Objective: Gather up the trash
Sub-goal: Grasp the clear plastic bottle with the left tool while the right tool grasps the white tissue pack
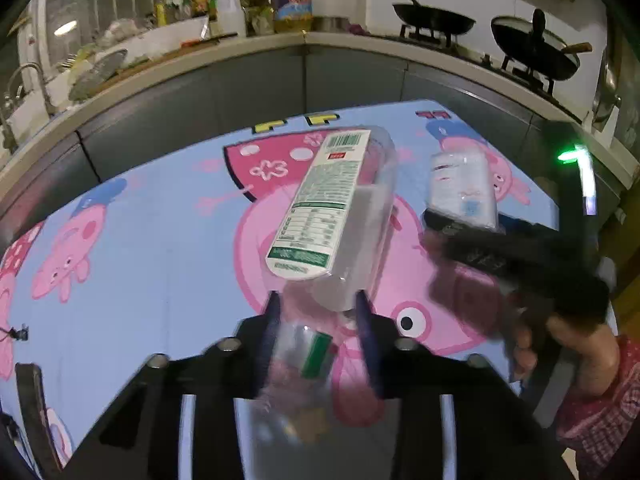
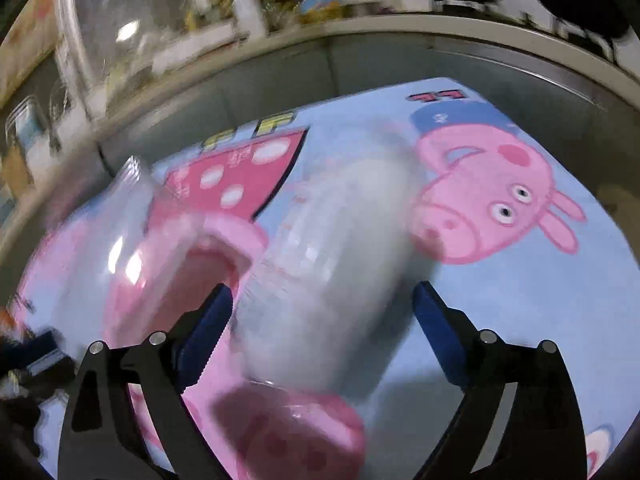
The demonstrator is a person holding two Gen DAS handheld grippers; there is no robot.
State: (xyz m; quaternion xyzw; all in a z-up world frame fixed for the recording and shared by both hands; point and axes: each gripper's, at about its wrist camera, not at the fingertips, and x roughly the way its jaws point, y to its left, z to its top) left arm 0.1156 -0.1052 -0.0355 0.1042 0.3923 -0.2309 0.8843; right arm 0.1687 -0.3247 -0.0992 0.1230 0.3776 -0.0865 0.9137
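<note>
In the left wrist view my left gripper is shut on a clear plastic bottle with a white and green label, held by its neck above the cartoon-pig cloth. To the right, my right gripper carries a second clear bottle. In the right wrist view that clear bottle sits blurred between the blue pads of my right gripper; the right pad looks slightly apart from it. The first bottle shows blurred at the left.
A grey kitchen counter curves behind the table, with jugs, bottles and dishes at the left and two black woks on a stove at the right. A hand in a red checked sleeve holds the right gripper.
</note>
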